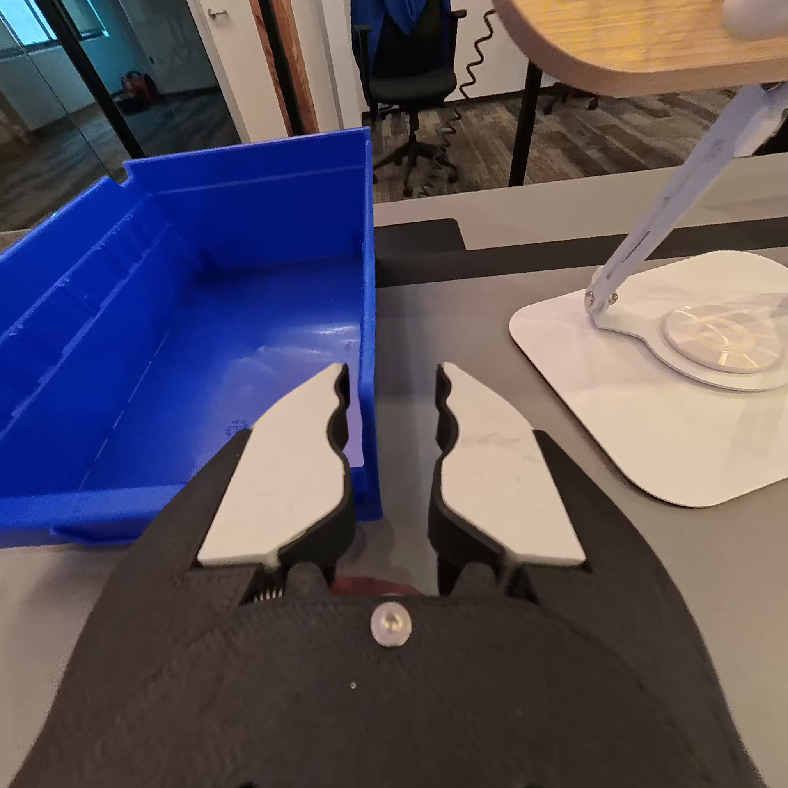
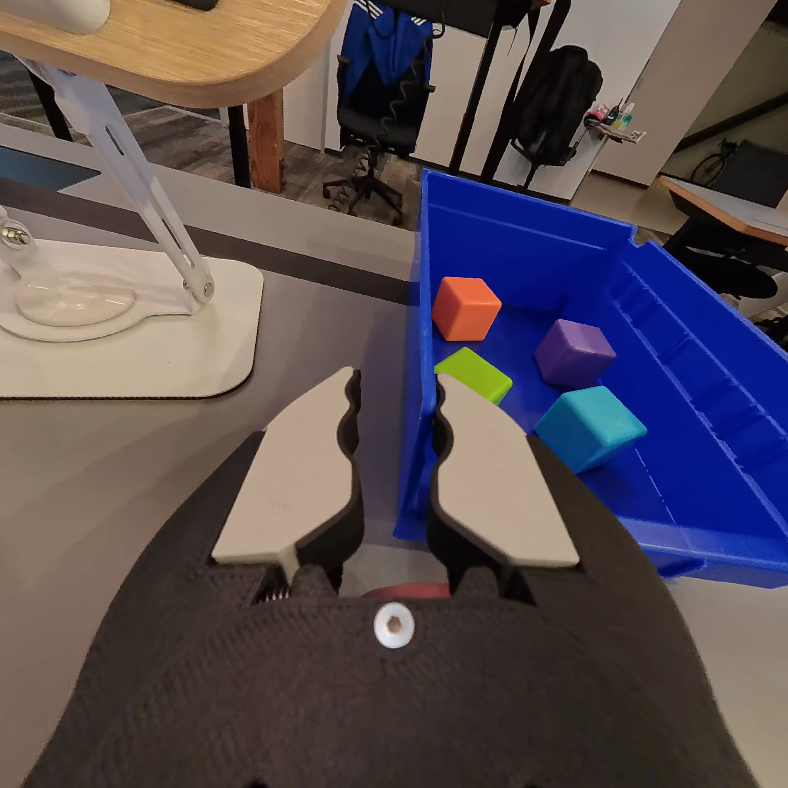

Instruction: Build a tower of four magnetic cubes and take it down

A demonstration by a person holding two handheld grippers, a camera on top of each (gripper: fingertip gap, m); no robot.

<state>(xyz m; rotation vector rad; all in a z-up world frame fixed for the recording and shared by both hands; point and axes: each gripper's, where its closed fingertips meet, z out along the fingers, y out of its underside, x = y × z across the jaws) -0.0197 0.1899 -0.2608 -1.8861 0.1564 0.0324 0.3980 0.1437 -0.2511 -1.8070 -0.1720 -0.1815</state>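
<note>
In the right wrist view a blue bin (image 2: 554, 256) holds an orange cube (image 2: 465, 309), a purple cube (image 2: 573, 353), a green cube (image 2: 475, 375) and a teal cube (image 2: 590, 426), all lying apart on its floor. My right gripper (image 2: 396, 379) is open and empty, hovering over the bin's left wall near the green cube. In the left wrist view another blue bin (image 1: 213, 341) shows no cubes inside. My left gripper (image 1: 392, 371) is open and empty, straddling that bin's right wall.
A white stand with a flat base (image 1: 639, 405) and slanted arm sits on the grey table (image 1: 639, 597); it also shows in the right wrist view (image 2: 149, 341). A wooden tabletop (image 2: 170, 51) overhangs behind. Office chairs stand on the floor beyond. Spacing between my two grippers at the tips: around 40 cm.
</note>
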